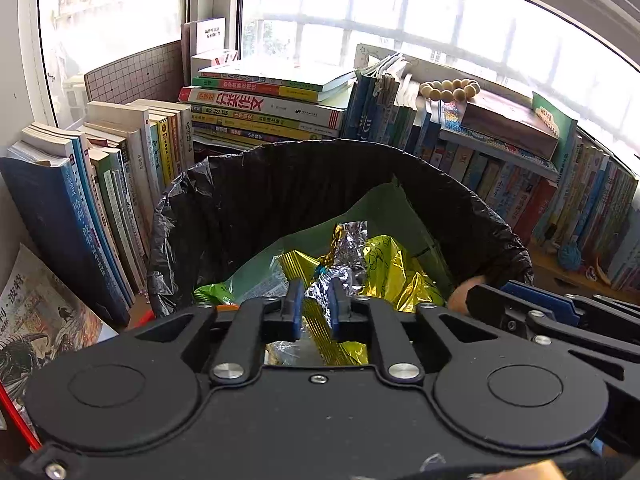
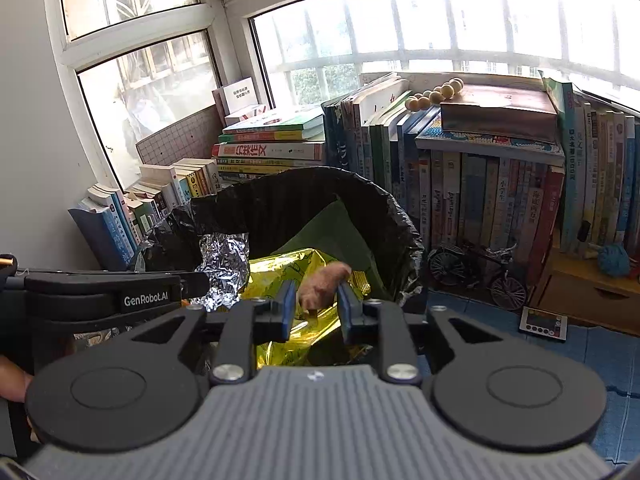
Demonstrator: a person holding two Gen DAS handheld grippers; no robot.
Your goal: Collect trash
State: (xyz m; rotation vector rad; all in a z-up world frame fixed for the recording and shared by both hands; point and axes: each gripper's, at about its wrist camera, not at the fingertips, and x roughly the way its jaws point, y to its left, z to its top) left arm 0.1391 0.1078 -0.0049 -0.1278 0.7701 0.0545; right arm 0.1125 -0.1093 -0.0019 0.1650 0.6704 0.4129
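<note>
Trash fills a bin lined with a black bag, which stands against rows of books under a bright window. Inside lie a green plastic bag, a yellow wrapper and crumpled silver foil.

From the left wrist view, the left claw hangs over the near rim of the bin at 6 o'clock, its blue pads close together with foil and yellow wrapper between them; whether they actually pinch the foil I cannot tell. The right claw's black frame enters at 3 o'clock.

From the right wrist view, the right claw sits over the bin at 6 o'clock, its pads parted on either side of a brownish lump that lies on the yellow wrapper; contact with the pads is not clear. The left claw reaches in from 9 o'clock, its tip at the silver foil.

A small model bicycle stands at 3 o'clock beside the bin, before the books.
</note>
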